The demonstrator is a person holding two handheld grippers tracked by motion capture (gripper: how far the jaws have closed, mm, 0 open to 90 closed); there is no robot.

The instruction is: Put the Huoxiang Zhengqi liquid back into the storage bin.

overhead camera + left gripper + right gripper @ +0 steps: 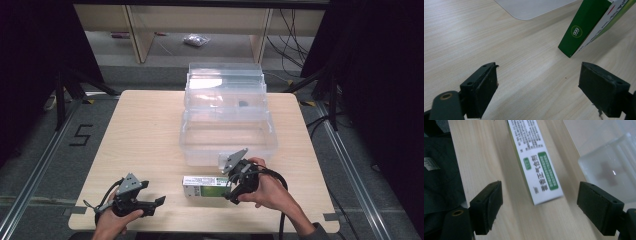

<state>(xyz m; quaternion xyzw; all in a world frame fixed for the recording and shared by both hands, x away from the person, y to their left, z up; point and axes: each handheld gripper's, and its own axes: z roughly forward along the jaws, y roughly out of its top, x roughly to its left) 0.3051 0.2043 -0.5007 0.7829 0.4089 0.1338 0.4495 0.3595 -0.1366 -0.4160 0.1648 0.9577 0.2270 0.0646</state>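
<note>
While the left gripper (159, 201) rests open on the table (145, 135), the right gripper (539, 212) hovers open over the green-and-white box (204, 185), likely approaching a grasp; next, straddle and close.

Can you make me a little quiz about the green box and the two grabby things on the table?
1. True or false: the right gripper is squeezing the green and white box.
2. What stands behind the box, farther from the person? A) a metal pot B) a clear plastic bin C) a stack of books
3. Fill in: the box lies on the ___ table.

Key:
1. False. In the right gripper view its jaws stand wide apart on either side of the box's end, not touching it. The left gripper is open too.
2. B
3. wooden
</note>
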